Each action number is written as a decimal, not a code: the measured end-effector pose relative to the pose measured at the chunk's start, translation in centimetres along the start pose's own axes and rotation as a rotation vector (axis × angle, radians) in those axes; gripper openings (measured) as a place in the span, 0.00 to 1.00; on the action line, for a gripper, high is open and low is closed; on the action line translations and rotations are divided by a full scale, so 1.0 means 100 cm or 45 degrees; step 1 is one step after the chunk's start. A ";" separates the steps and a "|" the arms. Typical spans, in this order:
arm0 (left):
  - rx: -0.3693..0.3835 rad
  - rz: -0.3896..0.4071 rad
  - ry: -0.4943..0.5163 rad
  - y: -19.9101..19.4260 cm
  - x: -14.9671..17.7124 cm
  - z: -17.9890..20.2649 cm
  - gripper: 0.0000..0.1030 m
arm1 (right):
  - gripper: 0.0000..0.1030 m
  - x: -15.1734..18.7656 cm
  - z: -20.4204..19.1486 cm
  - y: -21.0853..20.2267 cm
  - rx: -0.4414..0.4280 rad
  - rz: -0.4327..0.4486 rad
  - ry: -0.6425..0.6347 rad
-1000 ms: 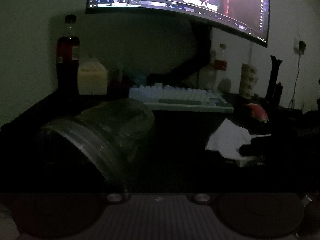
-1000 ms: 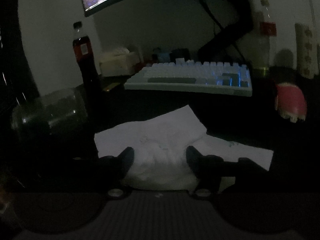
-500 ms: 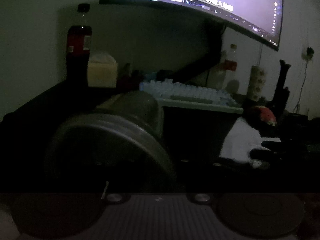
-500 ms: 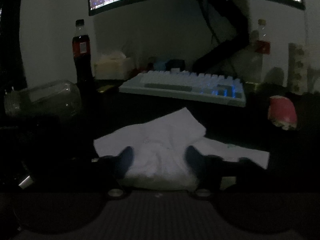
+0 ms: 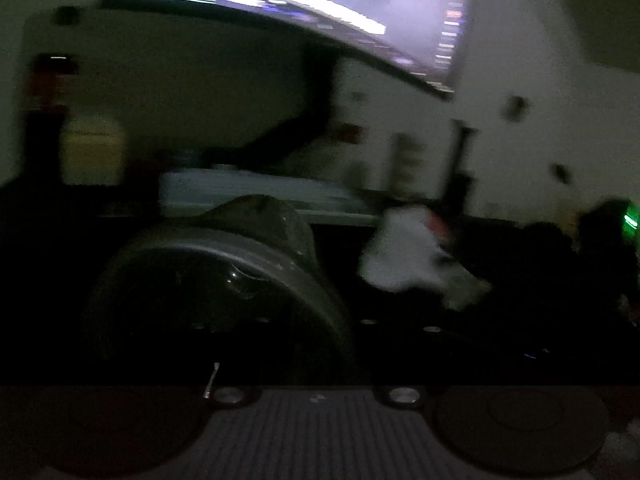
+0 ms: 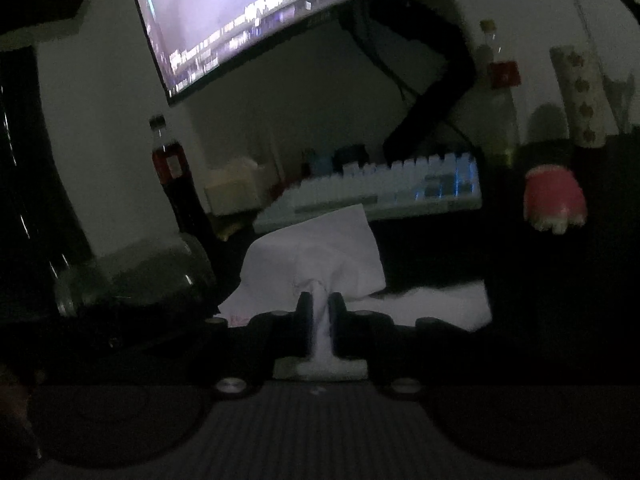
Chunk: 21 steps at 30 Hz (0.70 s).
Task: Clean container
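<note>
Right gripper (image 6: 320,308), jaws nearly closed, pinches a white tissue (image 6: 316,256) with the container (image 6: 136,276) lying on its side to its left, mouth facing leftward and near; the left gripper's grip on that container cannot be told.

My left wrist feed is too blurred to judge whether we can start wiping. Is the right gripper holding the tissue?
Observer: Yes. In the right wrist view the right gripper has its fingers shut on a pinched fold of the white tissue.
Operator: Where does the jar sit relative to that tissue?
Observer: The glass jar lies on its side to the left of the tissue. Its mouth points left, away from the tissue, so the tissue is beside the jar's base end rather than at the opening.
</note>
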State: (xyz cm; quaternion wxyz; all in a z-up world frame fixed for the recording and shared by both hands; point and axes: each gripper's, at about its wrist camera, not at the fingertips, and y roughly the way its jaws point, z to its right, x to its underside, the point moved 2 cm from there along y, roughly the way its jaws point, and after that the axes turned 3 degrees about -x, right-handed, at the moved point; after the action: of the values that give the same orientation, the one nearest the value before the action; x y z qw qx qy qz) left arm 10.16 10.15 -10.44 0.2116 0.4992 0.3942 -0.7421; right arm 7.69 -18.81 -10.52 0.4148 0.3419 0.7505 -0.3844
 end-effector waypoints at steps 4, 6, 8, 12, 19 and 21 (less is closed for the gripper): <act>0.222 0.008 0.100 0.012 0.002 0.017 0.13 | 0.10 -0.017 -0.001 -0.021 -0.043 0.080 0.011; 0.306 0.023 0.126 0.020 0.001 0.026 0.13 | 0.10 -0.026 -0.003 -0.031 -0.078 0.117 0.026; 0.307 0.019 0.122 0.026 -0.001 0.036 0.16 | 0.10 -0.033 -0.006 -0.039 -0.101 0.153 0.029; 0.145 0.005 0.177 0.025 0.004 0.052 0.28 | 0.10 -0.041 -0.018 -0.047 -0.144 0.177 -0.002; -0.152 -0.087 0.092 0.018 0.011 0.057 0.38 | 0.10 -0.047 -0.047 -0.027 -0.233 0.133 -0.092; -0.283 -0.059 0.134 0.017 0.010 0.062 0.55 | 0.10 -0.047 -0.054 -0.023 -0.238 0.138 -0.108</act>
State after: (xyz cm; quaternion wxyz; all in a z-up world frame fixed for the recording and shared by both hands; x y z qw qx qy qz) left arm 7.37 4.27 -10.80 0.2274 0.5016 0.4960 -0.6713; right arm 5.86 -16.16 -3.72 0.4965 0.3253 0.7452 -0.3039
